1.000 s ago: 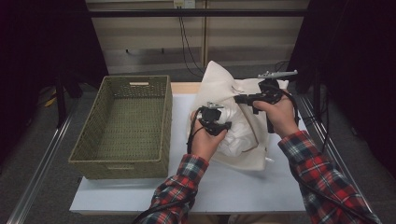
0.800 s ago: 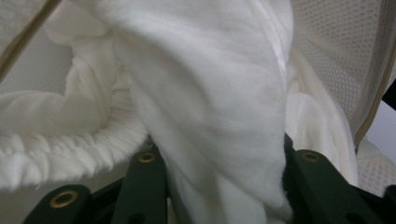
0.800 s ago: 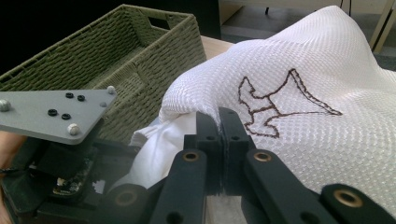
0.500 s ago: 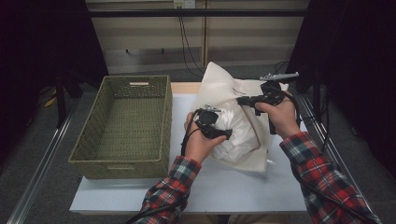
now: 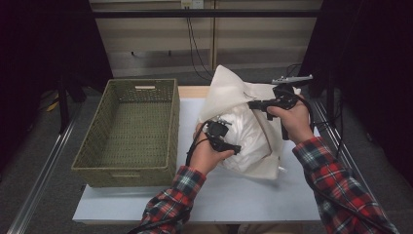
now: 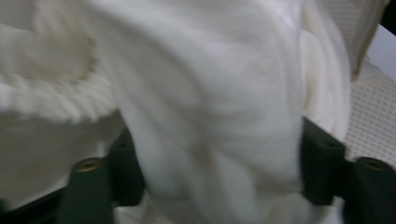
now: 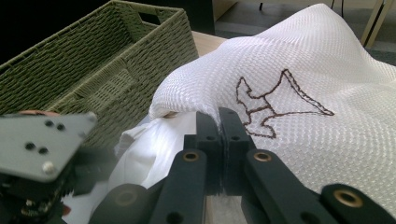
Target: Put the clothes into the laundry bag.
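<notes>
White mesh laundry bag (image 5: 229,92) lying on a pale table (image 5: 214,195), just right of a woven green basket (image 5: 131,129), with soft white cloth (image 5: 248,136) bulging out of its open mouth. Reaching in from below, two forearms in red plaid sleeves (image 5: 341,180). Pinching the upper edge of the bag: right gripper (image 5: 253,103), jaws pressed fully together on the mesh (in the right gripper view, right gripper (image 7: 219,119) biting the rim just left of a brown stitched figure (image 7: 275,105), with the bag (image 7: 327,93) rising behind and the basket (image 7: 102,60) at left). Pushing into the cloth at the bag's mouth: left gripper (image 5: 236,147), jaws standing apart after just closing in a little. Bunching between those spread jaws in the left gripper view: a thick fold of the cloth (image 6: 210,116), blurred; whether the pads are truly pressing on it, not clear. Showing at that view's right edge: a strip of the mesh bag (image 6: 369,121). Sitting well apart from both grippers: the basket.
</notes>
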`<state>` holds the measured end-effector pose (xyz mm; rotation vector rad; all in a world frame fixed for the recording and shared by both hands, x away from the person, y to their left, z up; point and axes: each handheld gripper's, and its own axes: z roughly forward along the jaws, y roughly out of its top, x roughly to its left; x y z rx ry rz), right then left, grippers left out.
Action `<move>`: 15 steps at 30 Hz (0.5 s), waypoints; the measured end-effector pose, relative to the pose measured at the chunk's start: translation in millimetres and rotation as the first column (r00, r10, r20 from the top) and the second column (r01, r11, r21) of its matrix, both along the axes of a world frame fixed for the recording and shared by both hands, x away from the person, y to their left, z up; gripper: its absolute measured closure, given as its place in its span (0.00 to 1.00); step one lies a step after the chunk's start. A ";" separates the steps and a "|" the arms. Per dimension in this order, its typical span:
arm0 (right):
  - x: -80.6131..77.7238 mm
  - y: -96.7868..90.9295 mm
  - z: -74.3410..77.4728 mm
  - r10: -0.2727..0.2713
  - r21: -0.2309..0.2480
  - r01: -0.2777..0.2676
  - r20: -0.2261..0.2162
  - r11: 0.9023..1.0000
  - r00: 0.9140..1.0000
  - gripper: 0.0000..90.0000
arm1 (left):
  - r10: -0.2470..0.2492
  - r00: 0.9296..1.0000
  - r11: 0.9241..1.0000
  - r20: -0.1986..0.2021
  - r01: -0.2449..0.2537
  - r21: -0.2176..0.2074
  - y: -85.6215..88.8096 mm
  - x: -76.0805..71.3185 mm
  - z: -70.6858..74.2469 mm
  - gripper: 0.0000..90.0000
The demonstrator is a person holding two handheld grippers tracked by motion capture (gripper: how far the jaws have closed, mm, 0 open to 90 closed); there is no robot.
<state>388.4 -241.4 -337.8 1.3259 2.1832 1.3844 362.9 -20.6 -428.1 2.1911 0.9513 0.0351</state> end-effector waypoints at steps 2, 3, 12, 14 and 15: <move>0.0 -0.8 0.5 -0.003 0.003 0.003 0.000 1.000 1.000 0.99 | -0.005 1.000 1.000 -0.020 0.005 0.008 -1.2 0.5 -2.7 0.48; 0.0 -1.0 0.6 -0.003 0.002 0.003 0.001 1.000 1.000 0.99 | 0.000 1.000 1.000 -0.026 0.000 0.001 -2.5 0.4 -3.6 0.52; -0.3 -0.7 0.2 -0.001 0.005 0.001 -0.002 1.000 1.000 0.99 | 0.005 1.000 1.000 -0.017 -0.005 0.020 -6.7 -0.7 -4.1 0.81; -0.4 0.0 0.7 0.000 0.004 0.000 0.001 1.000 1.000 0.99 | 0.005 1.000 1.000 -0.005 -0.005 0.017 -7.6 -0.6 -4.4 0.82; -0.4 0.1 1.2 0.004 0.007 -0.004 -0.001 1.000 1.000 0.99 | 0.009 1.000 1.000 0.002 -0.009 0.013 -7.5 -0.6 -4.3 0.83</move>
